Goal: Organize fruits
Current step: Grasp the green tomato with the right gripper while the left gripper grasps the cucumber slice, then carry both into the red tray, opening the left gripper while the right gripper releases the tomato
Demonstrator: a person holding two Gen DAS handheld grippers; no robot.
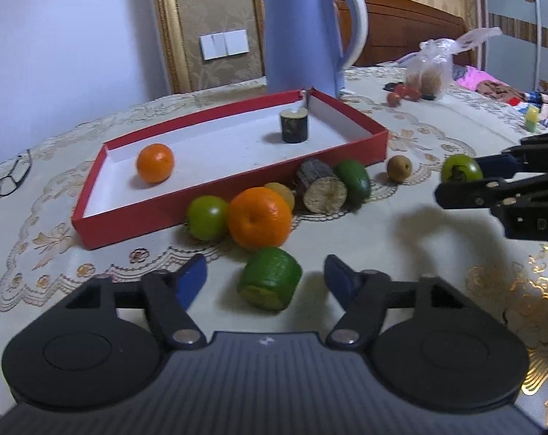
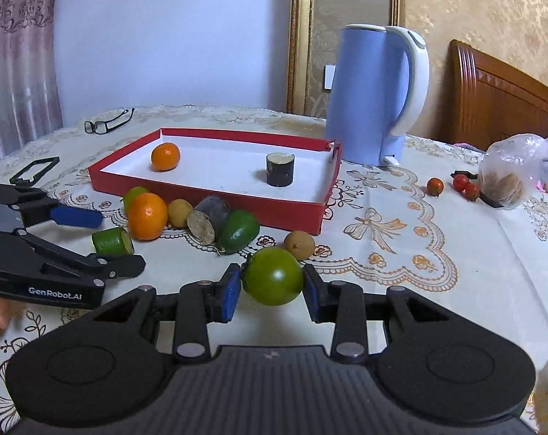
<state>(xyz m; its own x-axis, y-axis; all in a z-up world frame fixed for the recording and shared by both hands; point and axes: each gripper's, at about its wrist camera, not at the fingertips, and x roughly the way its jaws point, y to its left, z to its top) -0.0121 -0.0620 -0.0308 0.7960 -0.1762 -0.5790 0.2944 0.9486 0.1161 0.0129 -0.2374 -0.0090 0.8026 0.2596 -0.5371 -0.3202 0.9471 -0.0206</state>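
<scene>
Bedroom surroundings are noted: patterned wallpaper and a wooden headboard behind a round table under a cream embroidered tablecloth. A tall blue plastic kettle stands at twelve o'clock. In front of it lies the shallow red cardboard tray with a white floor, in which one small orange and one upright dark-barked cane stub are already placed.

Loose fruit is strewn just before the tray's near wall: a large orange, a grey cane piece lying on its side and a green oval fruit.

The right gripper is found closed on a round green tomato-like fruit, both blue pads pressed to its sides, at six o'clock in the right wrist view.

The left gripper is seen about half spread around a cut green cylinder piece on the cloth; the pads stand clear of it.

Recommended: the green fruit should be carried over the tray's near wall and lowered onto bare white floor, away from the items inside, before release, as rolling is judged likely.
</scene>
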